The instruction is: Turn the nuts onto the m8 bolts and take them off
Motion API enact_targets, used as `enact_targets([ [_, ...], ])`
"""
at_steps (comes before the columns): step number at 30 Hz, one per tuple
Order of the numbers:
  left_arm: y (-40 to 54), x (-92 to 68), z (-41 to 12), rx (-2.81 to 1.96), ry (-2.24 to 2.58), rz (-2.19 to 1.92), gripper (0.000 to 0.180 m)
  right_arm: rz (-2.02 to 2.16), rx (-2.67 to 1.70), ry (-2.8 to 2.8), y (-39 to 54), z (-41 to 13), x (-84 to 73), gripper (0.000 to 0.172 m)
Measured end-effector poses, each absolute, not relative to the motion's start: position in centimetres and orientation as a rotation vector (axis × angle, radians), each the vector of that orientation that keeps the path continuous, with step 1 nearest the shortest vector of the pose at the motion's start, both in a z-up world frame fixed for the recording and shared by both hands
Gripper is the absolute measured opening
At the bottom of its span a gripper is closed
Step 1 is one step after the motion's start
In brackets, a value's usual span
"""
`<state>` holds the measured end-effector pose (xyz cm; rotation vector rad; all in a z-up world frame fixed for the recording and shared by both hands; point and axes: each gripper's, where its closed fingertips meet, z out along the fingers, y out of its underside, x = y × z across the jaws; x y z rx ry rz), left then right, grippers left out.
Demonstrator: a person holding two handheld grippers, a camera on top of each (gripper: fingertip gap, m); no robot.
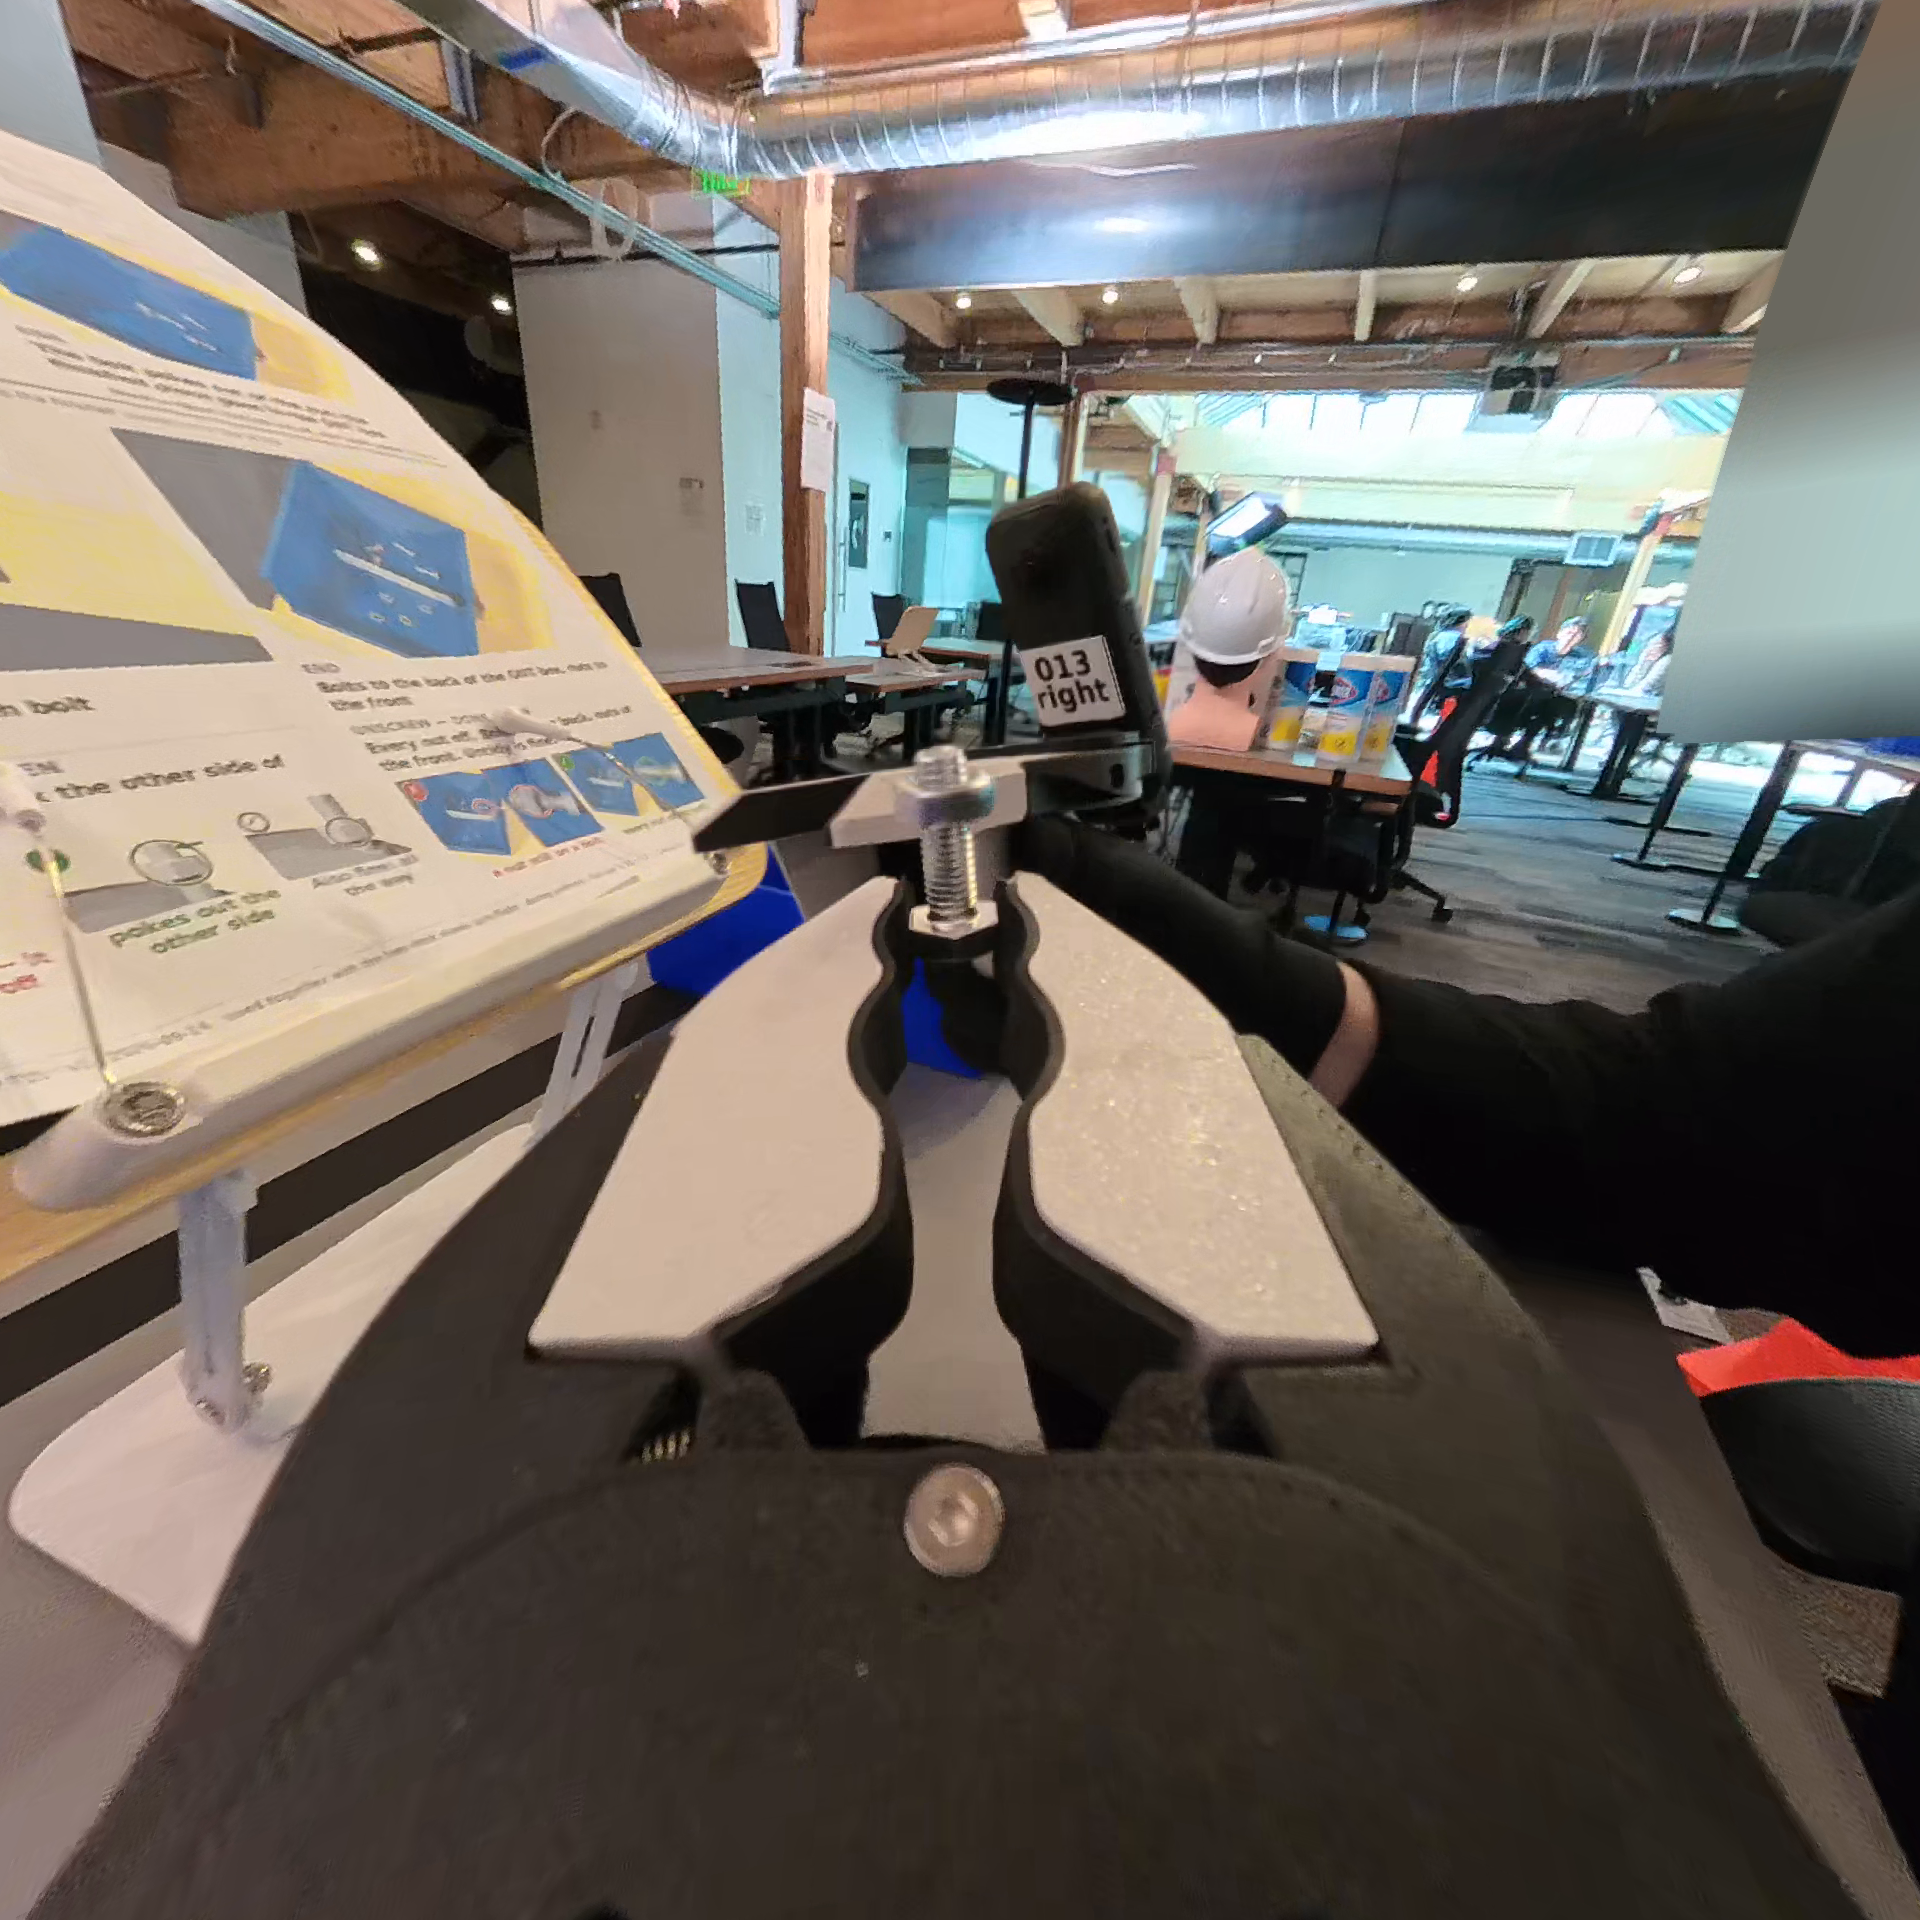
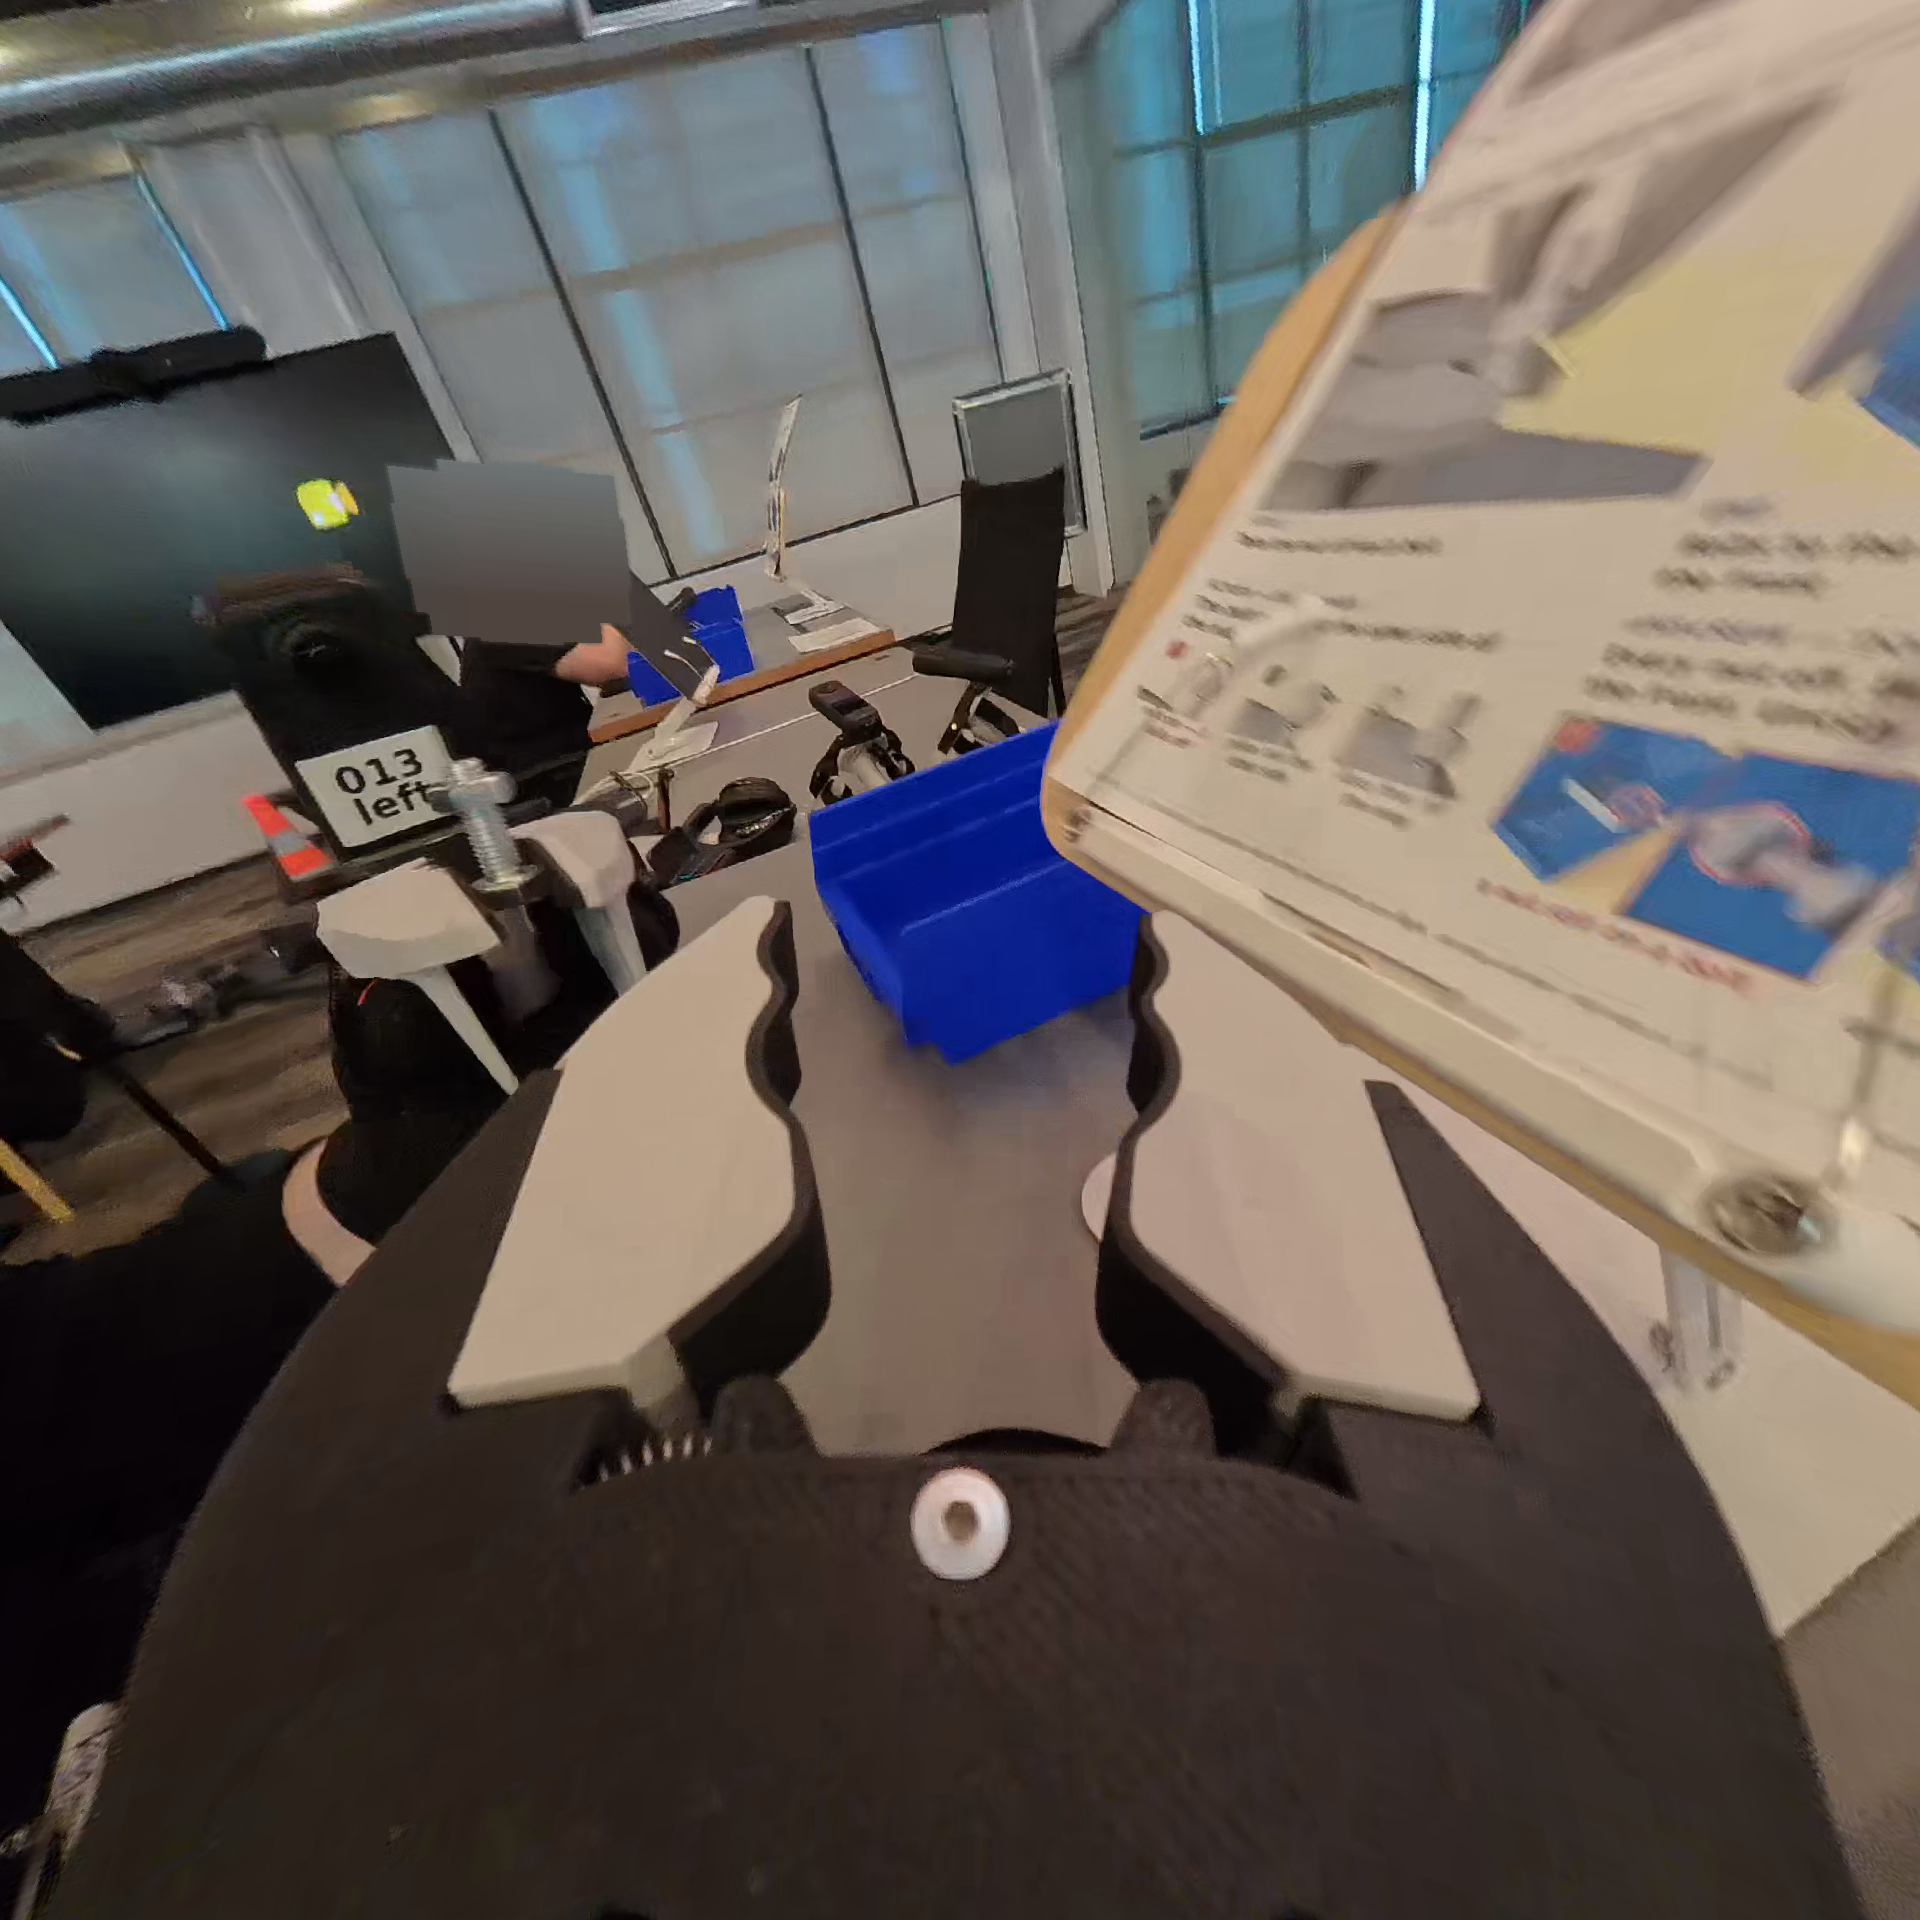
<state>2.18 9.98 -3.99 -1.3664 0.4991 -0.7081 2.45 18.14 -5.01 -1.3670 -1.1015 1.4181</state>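
Two grippers share the job. The left gripper [image 1: 948, 925], nearly closed, clamps the bolt [image 1: 948, 868] by its hex head between the fingertips, threaded shank standing up so the nut [image 1: 943, 798] near the top can be reached. The right gripper [image 2: 956, 987] is wide open and empty, beside the nut, with a blue bin [image 2: 966, 914] beyond its fingertips.

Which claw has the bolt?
The left claw: shut on the bolt at its head, nut near the free end. The right claw is open, empty.
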Motion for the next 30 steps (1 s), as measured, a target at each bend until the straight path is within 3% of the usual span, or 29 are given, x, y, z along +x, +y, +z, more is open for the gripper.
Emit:
enact_targets([
  [9,11.0,3.6,-5.9,-1.445,0.54,-0.708,0.015,1.516,-1.194,-1.291,11.9,-3.3,0.5,0.076],
  [16,10.5,3.8,-5.6,-1.424,0.551,-0.718,0.015,1.519,-1.219,-1.251,13.1,-3.6,0.6,0.084],
  [18,10.1,3.4,-5.0,-1.386,0.544,-0.745,0.015,1.435,-1.302,-1.188,16.2,-4.9,1.7,0.06],
  [21,10.1,3.1,-4.8,-1.384,0.546,-0.727,0.015,1.45,-1.372,-1.143,18.3,-5.8,3.1,0.062],
  [25,10.4,3.2,-5.2,-1.394,0.543,-0.74,0.015,1.512,-1.237,-1.236,14.6,-3.4,2.8,0.069],
  [30,10.4,3.4,-5.2,-1.398,0.557,-0.701,0.015,1.568,-1.171,-1.35,11.6,-2.2,1.4,0.065],
])
